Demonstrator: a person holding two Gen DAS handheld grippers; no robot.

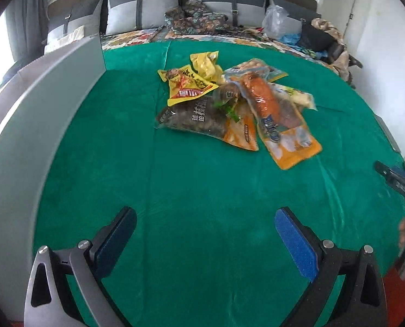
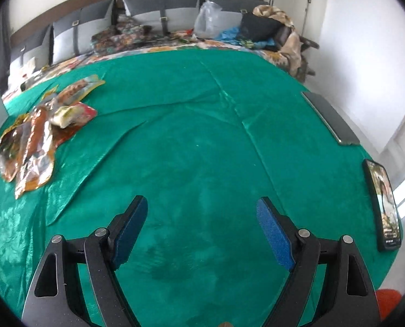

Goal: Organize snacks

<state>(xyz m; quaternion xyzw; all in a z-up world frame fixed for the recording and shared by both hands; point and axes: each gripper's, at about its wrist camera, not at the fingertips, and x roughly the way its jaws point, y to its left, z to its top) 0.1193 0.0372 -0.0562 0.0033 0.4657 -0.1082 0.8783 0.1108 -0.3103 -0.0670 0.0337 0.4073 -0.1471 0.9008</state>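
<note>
Hovering low over the green cloth (image 1: 202,190), the left claw (image 1: 205,218) has its blue-padded fingers (image 1: 295,242) spread wide apart with nothing between them. The right claw (image 2: 202,209) hangs the same way over its own stretch of cloth, jaws apart and holding nothing.

Further out in the left wrist view, the snack pile (image 1: 229,103) lies in a loose heap near the middle of the cloth, well apart from both claws. An orange packet (image 1: 287,139) sits at the heap's near right edge, a dark packet with white lettering (image 1: 194,117) at its near left, and yellow packets (image 1: 189,81) on the far side, all overlapping. In the right wrist view the same heap shows at the far left.

A grey box wall (image 1: 39,103) stands along the cloth's left edge. At the right edge, a phone with a lit screen (image 2: 383,207) lies near, and a dark flat device (image 2: 330,120) beyond it.

Farthest back, grey cushions (image 1: 137,11) line the headboard, with patterned bedding (image 1: 199,19) and a clear plastic bag (image 1: 274,19) in front of them.
</note>
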